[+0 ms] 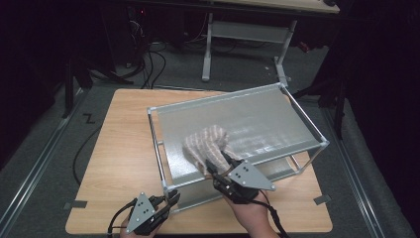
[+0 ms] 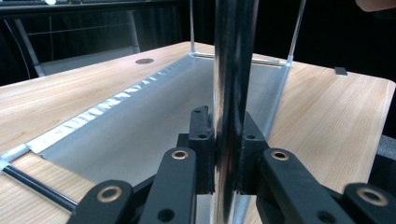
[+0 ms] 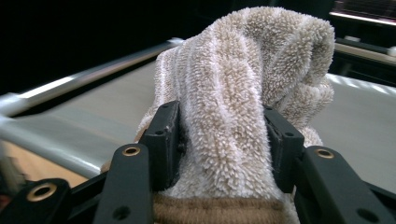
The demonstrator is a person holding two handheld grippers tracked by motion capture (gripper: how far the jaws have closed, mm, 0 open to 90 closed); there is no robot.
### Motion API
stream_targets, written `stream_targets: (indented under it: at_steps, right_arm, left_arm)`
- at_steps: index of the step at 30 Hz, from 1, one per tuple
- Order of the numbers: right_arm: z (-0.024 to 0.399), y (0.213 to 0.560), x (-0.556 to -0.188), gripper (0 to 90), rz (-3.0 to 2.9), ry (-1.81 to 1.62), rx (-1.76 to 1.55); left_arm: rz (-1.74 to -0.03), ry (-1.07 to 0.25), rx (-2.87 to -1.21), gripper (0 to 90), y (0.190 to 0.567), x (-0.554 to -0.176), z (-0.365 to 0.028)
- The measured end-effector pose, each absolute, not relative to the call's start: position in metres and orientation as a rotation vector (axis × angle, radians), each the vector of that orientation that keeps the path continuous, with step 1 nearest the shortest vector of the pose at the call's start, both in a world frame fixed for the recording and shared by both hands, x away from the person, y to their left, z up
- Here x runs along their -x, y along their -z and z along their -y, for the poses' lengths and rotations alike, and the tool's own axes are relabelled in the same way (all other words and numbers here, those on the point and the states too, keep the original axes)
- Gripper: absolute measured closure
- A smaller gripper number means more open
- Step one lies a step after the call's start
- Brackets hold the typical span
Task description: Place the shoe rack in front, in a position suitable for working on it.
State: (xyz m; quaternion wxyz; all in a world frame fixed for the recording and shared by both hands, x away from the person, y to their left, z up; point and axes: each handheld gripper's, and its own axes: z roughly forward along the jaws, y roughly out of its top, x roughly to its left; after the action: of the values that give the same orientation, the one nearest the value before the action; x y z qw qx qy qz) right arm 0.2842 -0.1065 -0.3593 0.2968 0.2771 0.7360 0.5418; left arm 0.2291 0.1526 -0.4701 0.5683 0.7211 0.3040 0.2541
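Note:
A two-level metal rack (image 1: 267, 119) stands on the wooden table (image 1: 124, 148). A beige terry towel (image 1: 205, 144), bunched up, rests on the near left part of the rack's top shelf. My right gripper (image 1: 218, 166) is shut on the towel (image 3: 261, 51); in the right gripper view its jaws (image 3: 224, 140) press into the pile from both sides. At the rack's near left corner, my left gripper (image 1: 171, 201) is shut on the upright chrome post (image 2: 231, 70), which stands between the jaws (image 2: 227, 140). The lower shelf (image 2: 154, 121) stretches away behind the post.
The rack covers most of the table's right half; bare wood lies to its left and along the near edge. Grey tape marks (image 1: 75, 204) sit at the table's front corners. Beyond the table are another desk's white frame (image 1: 247, 34) and floor cables (image 1: 148, 59).

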Motion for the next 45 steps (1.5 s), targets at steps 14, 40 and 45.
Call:
stream_targets:
  at_steps: [14, 40, 45]
  right_arm:
    - [0.046, 0.356, -0.259, 54.3, -2.066, -1.526, -0.538]
    - [0.116, 0.358, -0.287, 54.1, -1.968, -1.399, -0.709]
    - [0.147, 0.360, -0.299, 54.1, -1.906, -1.357, -0.790]
  left_arm:
    - [-0.711, -0.603, -1.699, 80.2, 0.470, -0.229, -0.152]
    - [-0.718, -0.611, -1.703, 80.2, 0.470, -0.228, -0.152]
    - [-0.719, -0.614, -1.705, 80.2, 0.470, -0.228, -0.152]
